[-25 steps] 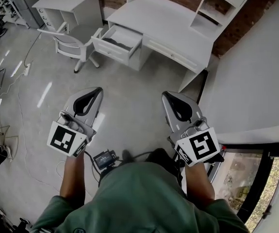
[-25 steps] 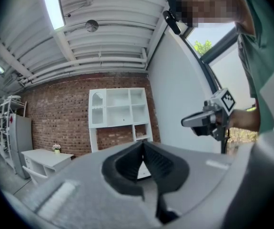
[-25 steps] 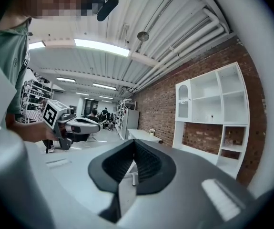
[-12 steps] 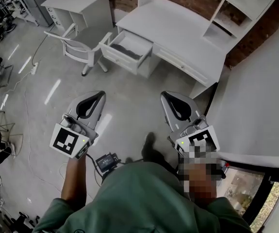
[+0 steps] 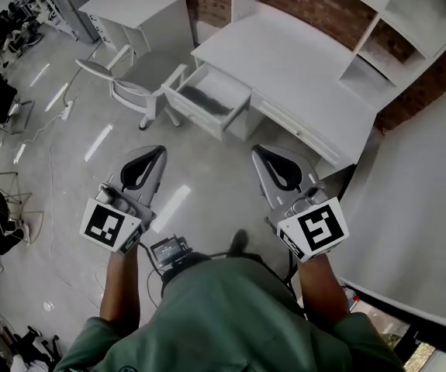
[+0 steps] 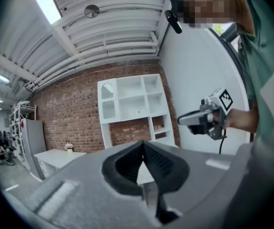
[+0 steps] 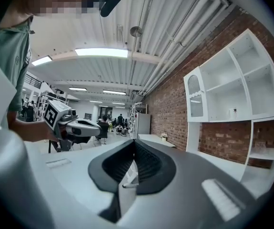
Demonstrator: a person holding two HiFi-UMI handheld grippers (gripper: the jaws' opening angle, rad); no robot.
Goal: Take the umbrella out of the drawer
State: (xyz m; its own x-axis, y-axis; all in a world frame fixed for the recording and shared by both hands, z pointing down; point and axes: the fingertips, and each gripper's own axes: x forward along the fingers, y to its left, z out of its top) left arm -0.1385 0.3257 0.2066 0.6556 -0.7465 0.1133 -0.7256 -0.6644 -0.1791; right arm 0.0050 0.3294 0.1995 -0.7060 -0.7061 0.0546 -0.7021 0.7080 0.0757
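The drawer (image 5: 195,116) of the white desk (image 5: 300,64) stands pulled out, and a long dark shape lies inside it. That is most likely the umbrella (image 5: 209,99), though it is too small to tell handle from tip. Both tools are well short of the drawer, on the person's side of it, held out side by side. The left gripper (image 5: 154,150) is clenched on nothing, and so is the right gripper (image 5: 258,152); each gripper view shows its jaws meeting with only the room beyond them.

The step in hand looks like the approach. A chair (image 5: 126,87) stands near the drawer's front, so the clearer way in seems to be along the drawer's near side. To do this well, one gripper should part its jaws before it passes over the drawer's rim. It should then come down across the umbrella near its middle, so the umbrella lifts level and clears the drawer's walls. The other gripper could steady the drawer's front if the pull drags it
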